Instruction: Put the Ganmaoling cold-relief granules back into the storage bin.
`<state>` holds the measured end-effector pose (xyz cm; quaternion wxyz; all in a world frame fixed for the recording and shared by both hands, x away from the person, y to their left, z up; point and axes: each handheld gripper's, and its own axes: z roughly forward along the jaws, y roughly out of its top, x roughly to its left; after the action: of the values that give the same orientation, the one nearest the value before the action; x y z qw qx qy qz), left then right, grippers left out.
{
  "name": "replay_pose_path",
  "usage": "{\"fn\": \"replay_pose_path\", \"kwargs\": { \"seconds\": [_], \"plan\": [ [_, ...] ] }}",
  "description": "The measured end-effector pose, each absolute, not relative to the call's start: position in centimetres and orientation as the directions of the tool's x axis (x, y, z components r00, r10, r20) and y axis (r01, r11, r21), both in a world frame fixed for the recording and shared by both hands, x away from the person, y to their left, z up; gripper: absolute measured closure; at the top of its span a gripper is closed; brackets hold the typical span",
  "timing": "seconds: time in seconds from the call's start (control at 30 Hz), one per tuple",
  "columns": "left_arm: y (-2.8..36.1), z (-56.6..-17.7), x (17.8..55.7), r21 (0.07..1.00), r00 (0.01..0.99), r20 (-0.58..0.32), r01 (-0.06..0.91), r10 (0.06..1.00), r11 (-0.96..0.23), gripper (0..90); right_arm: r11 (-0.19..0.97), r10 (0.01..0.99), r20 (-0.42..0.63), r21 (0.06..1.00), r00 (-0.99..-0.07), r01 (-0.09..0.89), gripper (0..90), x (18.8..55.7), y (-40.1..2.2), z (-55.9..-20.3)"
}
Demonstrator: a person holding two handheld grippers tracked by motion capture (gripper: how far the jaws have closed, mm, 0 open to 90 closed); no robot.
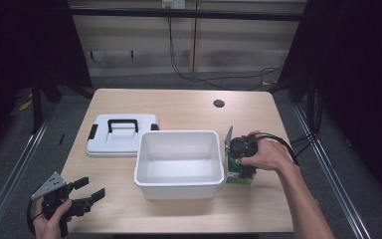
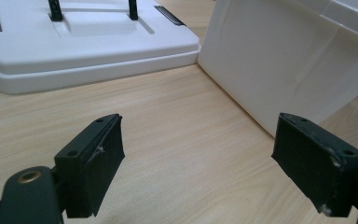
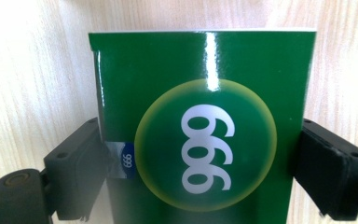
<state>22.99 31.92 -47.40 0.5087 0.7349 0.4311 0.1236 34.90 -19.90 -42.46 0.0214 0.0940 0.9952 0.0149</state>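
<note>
Worktop [image 1: 179,107] carries one white bin [image 1: 179,159], one white lid [image 1: 122,135] just left of the bin and one green box [image 1: 239,173] touching the bin's right wall. Right gripper [image 1: 239,164] has its jaws closed on the green box [image 3: 205,126]. Left gripper [image 1: 90,191], left of the bin near the front edge, holds its jaws wide apart, empty.

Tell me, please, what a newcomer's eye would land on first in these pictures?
Probably the empty white bin at the table's middle, with its black-handled lid lying flat at its left. Next, the glossy green box marked 999, gripped between the right claw's jaws just right of the bin.
</note>
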Motion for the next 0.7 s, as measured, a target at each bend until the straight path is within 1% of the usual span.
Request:
{"fn": "replay_pose_path", "kwargs": {
  "seconds": [0.17, 0.23, 0.43, 0.7],
  "plan": [
    [31.9, -47.37, 22.99, 0.855, 0.599, -0.256, 0.506, 0.759, -0.111, 15.9, 0.987, 0.162, -0.044, 0.018, -0.986, 0.161, 12.5, 34.98, -19.65, -42.52],
    [31.9, -47.38, 22.99, 0.855, 0.598, -0.258, 0.507, 0.759, -0.11, 15.9, 0.986, 0.169, -0.037, 0.012, -0.985, 0.169, 12.5, 34.99, -19.56, -42.6],
    [31.89, -47.39, 22.99, 0.855, 0.598, -0.259, 0.508, 0.759, -0.109, 15.9, 0.99, 0.138, -0.037, 0.023, -0.99, 0.137, 14.6, 35.1, -19.55, -42.68],
    [31.89, -47.4, 23.0, 0.854, 0.598, -0.258, 0.508, 0.759, -0.109, 15.9, 0.99, 0.137, -0.02, 0.026, -0.99, 0.136, 15.7, 35.1, -19.63, -42.54]
  ]
}}
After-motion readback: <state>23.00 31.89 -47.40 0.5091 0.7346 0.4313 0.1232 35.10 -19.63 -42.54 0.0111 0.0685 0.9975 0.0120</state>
